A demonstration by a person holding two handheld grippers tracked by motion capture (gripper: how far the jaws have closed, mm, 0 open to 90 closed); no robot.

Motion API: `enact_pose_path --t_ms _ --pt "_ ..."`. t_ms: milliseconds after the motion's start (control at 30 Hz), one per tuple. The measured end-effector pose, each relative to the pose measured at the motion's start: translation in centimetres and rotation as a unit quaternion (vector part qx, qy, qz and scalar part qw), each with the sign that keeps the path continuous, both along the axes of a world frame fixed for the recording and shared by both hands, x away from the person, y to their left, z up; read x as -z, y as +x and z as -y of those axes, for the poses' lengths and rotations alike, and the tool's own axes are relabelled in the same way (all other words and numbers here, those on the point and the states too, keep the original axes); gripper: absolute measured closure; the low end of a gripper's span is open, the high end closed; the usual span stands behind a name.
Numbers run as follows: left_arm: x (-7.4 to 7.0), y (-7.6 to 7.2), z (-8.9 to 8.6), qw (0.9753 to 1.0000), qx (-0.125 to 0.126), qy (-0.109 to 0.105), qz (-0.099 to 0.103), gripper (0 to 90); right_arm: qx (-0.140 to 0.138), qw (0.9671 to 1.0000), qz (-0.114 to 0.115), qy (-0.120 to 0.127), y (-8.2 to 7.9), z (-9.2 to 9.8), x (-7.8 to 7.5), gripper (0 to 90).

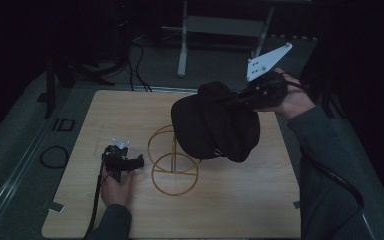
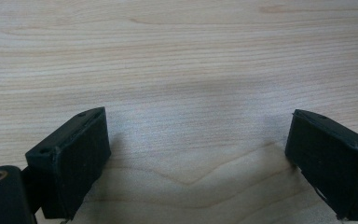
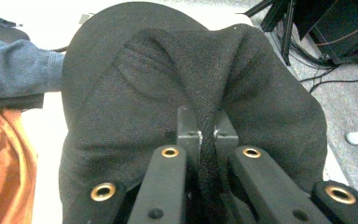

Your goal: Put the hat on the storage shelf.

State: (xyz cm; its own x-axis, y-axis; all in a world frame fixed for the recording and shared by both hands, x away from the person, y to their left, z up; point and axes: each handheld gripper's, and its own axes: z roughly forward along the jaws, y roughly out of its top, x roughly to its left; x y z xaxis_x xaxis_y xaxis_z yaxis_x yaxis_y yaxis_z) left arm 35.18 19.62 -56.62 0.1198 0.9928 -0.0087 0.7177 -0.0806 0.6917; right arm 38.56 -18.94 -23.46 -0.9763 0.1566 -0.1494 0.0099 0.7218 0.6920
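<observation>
Hanging at centre of the high view, above the gold wire hat stand (image 1: 172, 162): a black cap (image 1: 215, 125), soft and light, sagging from the right gripper (image 3: 207, 133), jaws pinching a fold of crown fabric (limp cloth, probably safer gripped by the stiffer brim). Resting at lower left on the wooden table (image 1: 240, 210): left gripper (image 1: 130, 162), jaws spread, holding nothing

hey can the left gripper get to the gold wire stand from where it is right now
Probably yes. The left gripper rests open on the table right beside the wire stand, nothing between them; the cap hangs higher, held by the right gripper.
</observation>
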Motion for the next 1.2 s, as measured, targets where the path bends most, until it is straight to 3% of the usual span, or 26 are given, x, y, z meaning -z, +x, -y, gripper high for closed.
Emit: enact_pose_path --t_ms 833,1200 --pt "0.0 0.0 0.0 1.0 -0.002 -0.001 0.001 6.0 -0.032 0.9995 0.006 -0.003 -0.3 -4.3 -0.8 86.1" --pt "0.0 0.0 0.0 1.0 -0.001 0.0 0.001 6.0 -0.055 0.9979 0.011 -0.032 -0.9 -7.1 -1.0 86.0"
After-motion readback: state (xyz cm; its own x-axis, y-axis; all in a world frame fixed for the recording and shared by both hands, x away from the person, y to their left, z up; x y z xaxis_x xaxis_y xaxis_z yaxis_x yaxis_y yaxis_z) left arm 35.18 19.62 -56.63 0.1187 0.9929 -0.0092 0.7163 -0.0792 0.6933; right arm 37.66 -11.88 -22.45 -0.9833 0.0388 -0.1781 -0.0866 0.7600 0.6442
